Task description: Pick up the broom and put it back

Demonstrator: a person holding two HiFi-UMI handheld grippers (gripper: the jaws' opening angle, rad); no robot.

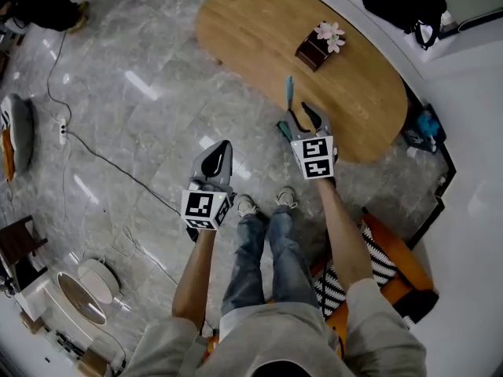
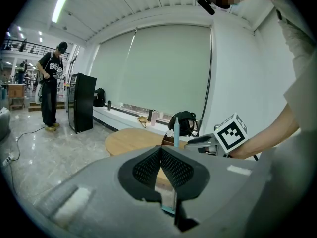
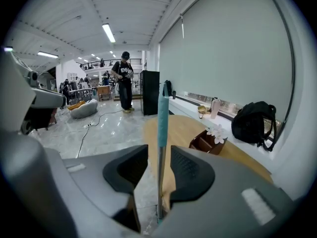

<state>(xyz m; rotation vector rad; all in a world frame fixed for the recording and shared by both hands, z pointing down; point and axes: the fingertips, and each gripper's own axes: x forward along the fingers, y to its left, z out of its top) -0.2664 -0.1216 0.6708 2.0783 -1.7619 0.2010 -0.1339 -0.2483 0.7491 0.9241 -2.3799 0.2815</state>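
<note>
1. Broom [image 1: 289,91] stands upright between your right gripper's [image 1: 304,116] parted jaws, ungripped, just beside the table [image 1: 259,22] edge.
2. Left gripper [image 1: 222,149] clenched, empty.
3. Floor [image 1: 141,93] lies open on your left.

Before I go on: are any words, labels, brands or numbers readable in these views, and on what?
No readable text anywhere.
Left marker cube and right marker cube: black-and-white square patterns, no letters or numbers.
Bystander's dark shirt: pale print, too small and blurred to read.
Broom handle: no print visible.
</note>
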